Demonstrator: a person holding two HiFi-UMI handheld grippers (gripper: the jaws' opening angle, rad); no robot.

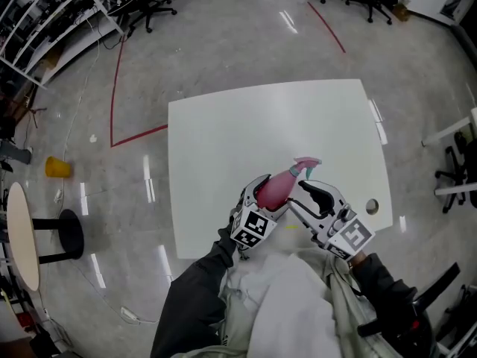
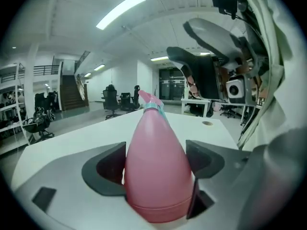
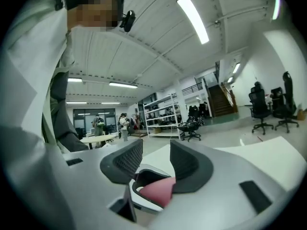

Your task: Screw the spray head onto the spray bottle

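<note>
A pink spray bottle (image 1: 277, 188) lies tilted over the white table's (image 1: 223, 140) near edge, held round its wide body. My left gripper (image 1: 262, 194) is shut on it. In the left gripper view the bottle (image 2: 156, 166) fills the gap between the jaws, and its teal collar and pink spray head (image 2: 149, 101) point away from me. The spray head (image 1: 306, 166) sits on the bottle's neck. My right gripper (image 1: 308, 190) hovers just right of the bottle near its neck, jaws apart, gripping nothing. In the right gripper view that gripper (image 3: 156, 159) shows an empty gap, with the pink bottle (image 3: 157, 191) below it.
A round cable hole (image 1: 372, 206) sits near the table's right front corner. On the floor are office chairs (image 1: 145, 6) at the back, a yellow object (image 1: 57, 168) at left, a small round side table (image 1: 21, 237) and white shelving (image 1: 45, 21).
</note>
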